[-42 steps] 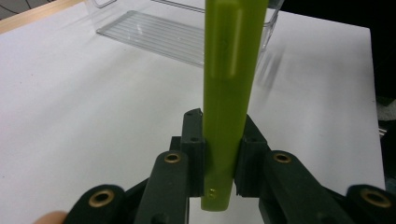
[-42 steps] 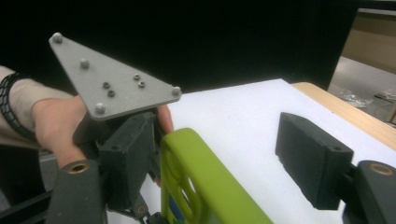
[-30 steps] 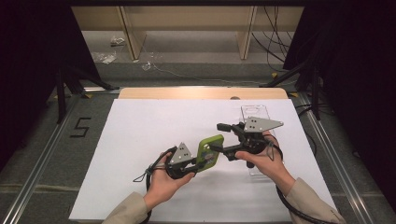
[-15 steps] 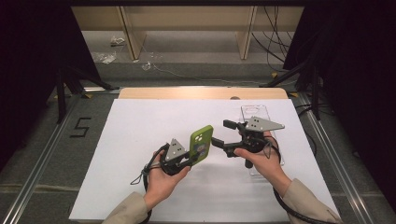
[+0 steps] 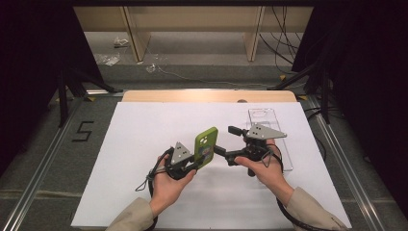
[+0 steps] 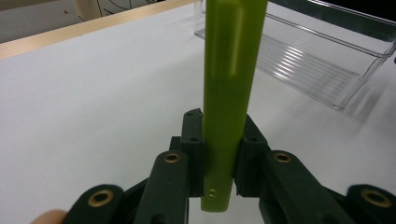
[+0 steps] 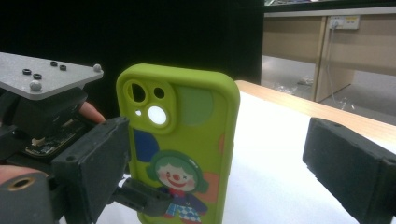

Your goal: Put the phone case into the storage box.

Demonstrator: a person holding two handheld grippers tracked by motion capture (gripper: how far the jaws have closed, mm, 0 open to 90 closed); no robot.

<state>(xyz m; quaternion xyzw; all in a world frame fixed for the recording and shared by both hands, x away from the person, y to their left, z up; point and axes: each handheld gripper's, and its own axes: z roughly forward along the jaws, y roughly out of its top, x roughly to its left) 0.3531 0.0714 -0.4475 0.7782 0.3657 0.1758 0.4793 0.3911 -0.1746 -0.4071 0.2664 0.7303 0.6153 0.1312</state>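
Bench: we worked over a white bench [image 5: 144,144], dark curtains around it.
Phone case: green phone case [image 5: 206,147] stood upright above the bench, long axis vertical, camera cutouts at top, clown print facing the right hand-held gripper.
Hidden: its lower end was cut off in the right gripper view.
Left hand-held gripper [image 6: 219,154]: clamped on the case's lower edges.
Right hand-held gripper [image 5: 223,142]: jaws just opening, wide either side of the case, not touching.
Tray: clear tray [image 5: 269,130] lay behind our right hand [image 5: 262,166].

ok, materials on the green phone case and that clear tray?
Phone case: looks like soft silicone or rubbery plastic, matte lime green, with rounded edges, no glare and a printed clown picture. Tray: probably hard clear plastic, acrylic or similar, glossy and see-through with a ribbed floor and bright edge highlights.
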